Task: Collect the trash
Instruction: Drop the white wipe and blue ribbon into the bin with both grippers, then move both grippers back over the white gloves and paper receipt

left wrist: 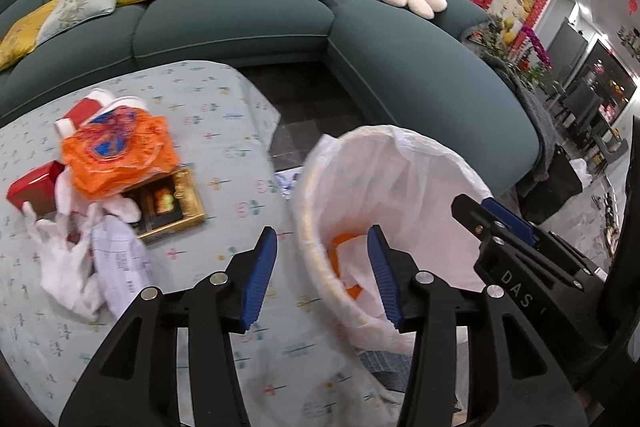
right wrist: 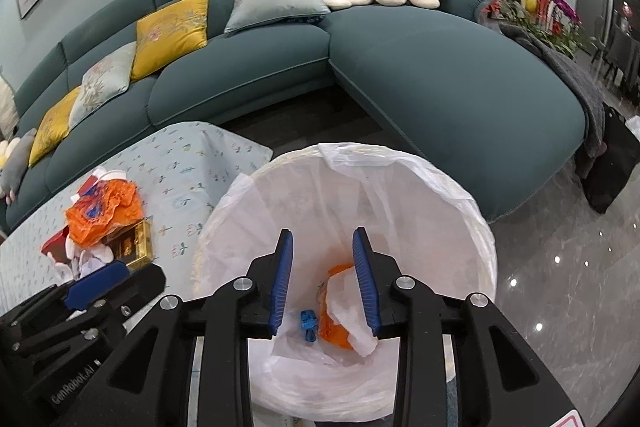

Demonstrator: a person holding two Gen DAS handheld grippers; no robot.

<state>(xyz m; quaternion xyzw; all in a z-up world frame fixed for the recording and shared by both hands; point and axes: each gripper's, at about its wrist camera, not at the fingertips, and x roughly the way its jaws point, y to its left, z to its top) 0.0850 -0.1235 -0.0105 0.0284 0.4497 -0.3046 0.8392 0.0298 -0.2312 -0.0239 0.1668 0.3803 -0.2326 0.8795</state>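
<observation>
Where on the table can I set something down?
Bare patterned tablecloth lies between the trash pile and the white-lined bin, and behind the pile toward the sofa. It is crowded around the orange plastic bag and gold box.

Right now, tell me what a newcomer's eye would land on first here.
First the white-lined trash bin right under the open right gripper, with orange and white scraps at its bottom. Next the orange plastic bag atop the litter pile on the patterned table, left of the open left gripper.
</observation>
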